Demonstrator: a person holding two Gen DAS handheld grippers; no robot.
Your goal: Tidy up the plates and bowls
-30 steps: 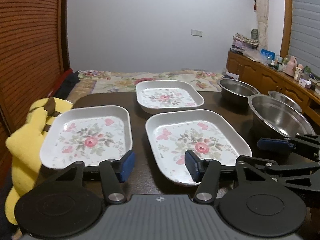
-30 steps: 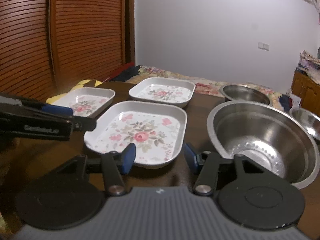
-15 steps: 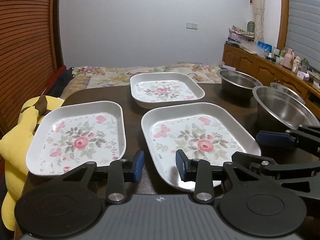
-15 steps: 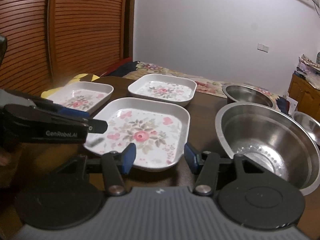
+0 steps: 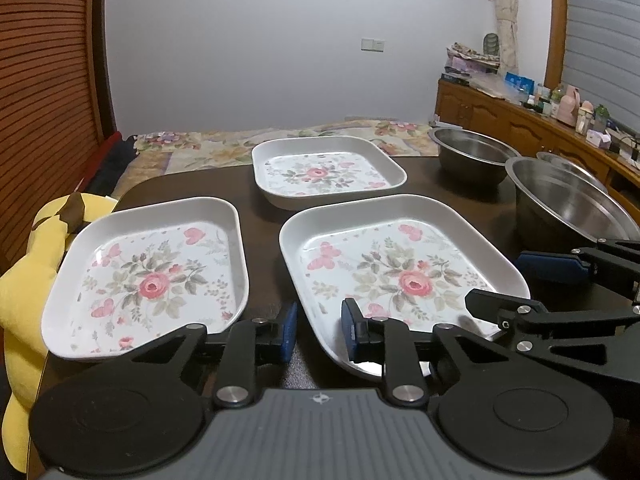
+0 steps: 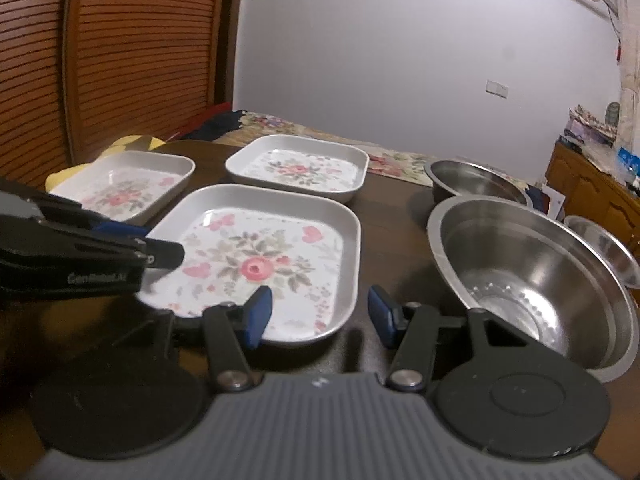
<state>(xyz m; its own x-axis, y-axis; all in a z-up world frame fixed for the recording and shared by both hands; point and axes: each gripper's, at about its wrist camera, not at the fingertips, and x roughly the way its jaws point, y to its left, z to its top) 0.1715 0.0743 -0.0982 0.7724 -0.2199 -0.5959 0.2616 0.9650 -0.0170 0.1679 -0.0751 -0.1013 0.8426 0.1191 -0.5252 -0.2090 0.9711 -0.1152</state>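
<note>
The dark counter (image 5: pixel 192 184) carries everything, and the near plate (image 5: pixel 400 272) serves as landmark. It is a white square dish with a rose print, lying flat at the counter's front, and both grippers hang over its near edge.

The big steel bowl (image 6: pixel 532 276) stands to the right of the near plate, apart from it. A second steel bowl (image 6: pixel 476 184) sits behind that one, to the landmark's far right, and a third bowl (image 6: pixel 604 244) peeks out from behind the big bowl's right rim.

The left plate (image 5: pixel 148 276), same print, lies just beside the near plate on its left, with a strip of bare counter between them. The far plate (image 5: pixel 324 168) lies behind the landmark, apart from it.

A yellow plush toy (image 5: pixel 36 280) hangs off the counter's edge, beyond the left plate.

The left gripper (image 5: pixel 319 332) hovers by the near plate's front left corner; its jaws have just been closing to a narrow gap, with nothing pressed between the pads. The right gripper (image 6: pixel 320 312) hovers at the near plate's front right corner, jaws about half open, holding nothing.
</note>
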